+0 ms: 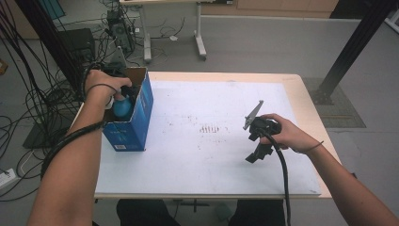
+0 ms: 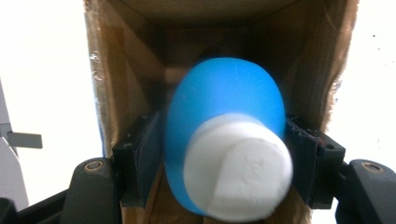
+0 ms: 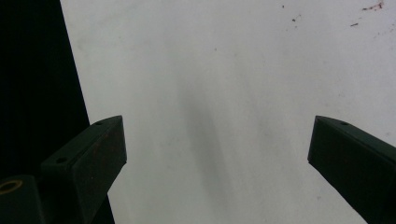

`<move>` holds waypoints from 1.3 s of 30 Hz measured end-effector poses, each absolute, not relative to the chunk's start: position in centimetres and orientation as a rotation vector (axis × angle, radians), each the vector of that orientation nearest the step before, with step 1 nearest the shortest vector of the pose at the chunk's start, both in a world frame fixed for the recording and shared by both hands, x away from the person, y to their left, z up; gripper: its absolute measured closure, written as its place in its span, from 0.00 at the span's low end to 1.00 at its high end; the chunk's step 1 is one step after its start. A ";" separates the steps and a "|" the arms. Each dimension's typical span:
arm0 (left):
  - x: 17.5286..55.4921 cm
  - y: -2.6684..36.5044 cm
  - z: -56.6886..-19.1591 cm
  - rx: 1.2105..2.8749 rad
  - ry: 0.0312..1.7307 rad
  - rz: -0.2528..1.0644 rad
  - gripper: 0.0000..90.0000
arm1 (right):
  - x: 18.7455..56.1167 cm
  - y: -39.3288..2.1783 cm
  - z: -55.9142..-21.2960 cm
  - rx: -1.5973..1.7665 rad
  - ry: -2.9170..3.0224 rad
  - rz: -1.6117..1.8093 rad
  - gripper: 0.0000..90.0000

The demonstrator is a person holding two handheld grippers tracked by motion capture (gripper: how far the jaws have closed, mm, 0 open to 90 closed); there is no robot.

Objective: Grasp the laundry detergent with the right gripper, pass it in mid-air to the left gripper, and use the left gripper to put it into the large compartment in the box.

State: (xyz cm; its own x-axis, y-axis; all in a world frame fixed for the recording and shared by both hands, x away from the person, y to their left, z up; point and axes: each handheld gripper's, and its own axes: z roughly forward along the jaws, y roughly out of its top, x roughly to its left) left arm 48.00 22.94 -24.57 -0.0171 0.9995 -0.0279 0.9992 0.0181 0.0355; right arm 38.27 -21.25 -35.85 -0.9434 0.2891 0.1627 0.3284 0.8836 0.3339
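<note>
- At the left of the high view, we have the left tool (image 1: 123, 96) dipped into the open top of the blue cardboard box (image 1: 136, 123), which stands on the left part of the white surface (image 1: 211, 155).
- Between its jaws, in the left gripper view, sits the blue bottle (image 2: 224, 116) with its white cap (image 2: 238, 168) pointing toward the camera; the pads sit against both of its flanks, so we judge the tool nearly closed and gripping the bottle inside the box.
- Our first worry is slip: the bottle's body is rounded and smooth, and a loosening grip could let it drop crooked into the box.
- Our second worry is the box itself: it looks light and tall, and the torn flap (image 2: 100, 93) sits close beside the left pad, so a sideways pull could snag the rim and tip or drag the box.
- At the right of the high view, the right tool (image 1: 258, 141) hovers over bare surface with jaws spread wide and nothing between them; it is well apart from the box, so it cannot steady it if it tips.
</note>
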 end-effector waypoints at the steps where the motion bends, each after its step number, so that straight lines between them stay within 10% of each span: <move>1: 48.0 22.9 -24.5 2.175 2.203 0.009 0.38 | 38.3 -21.2 -35.8 -0.480 -2.944 -0.553 0.05; 39: 45.8 19.2 -15.9 2.174 2.011 0.195 0.09 | 38.0 -21.1 -35.2 -0.471 -2.949 -0.555 0.05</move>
State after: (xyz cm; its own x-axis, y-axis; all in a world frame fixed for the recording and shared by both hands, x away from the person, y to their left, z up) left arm 45.85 19.24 -15.85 0.0803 0.9965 -0.0215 0.9739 -0.0738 0.2145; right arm 37.97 -21.08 -35.17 -0.9466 0.2814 0.1576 0.3194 0.8855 0.3376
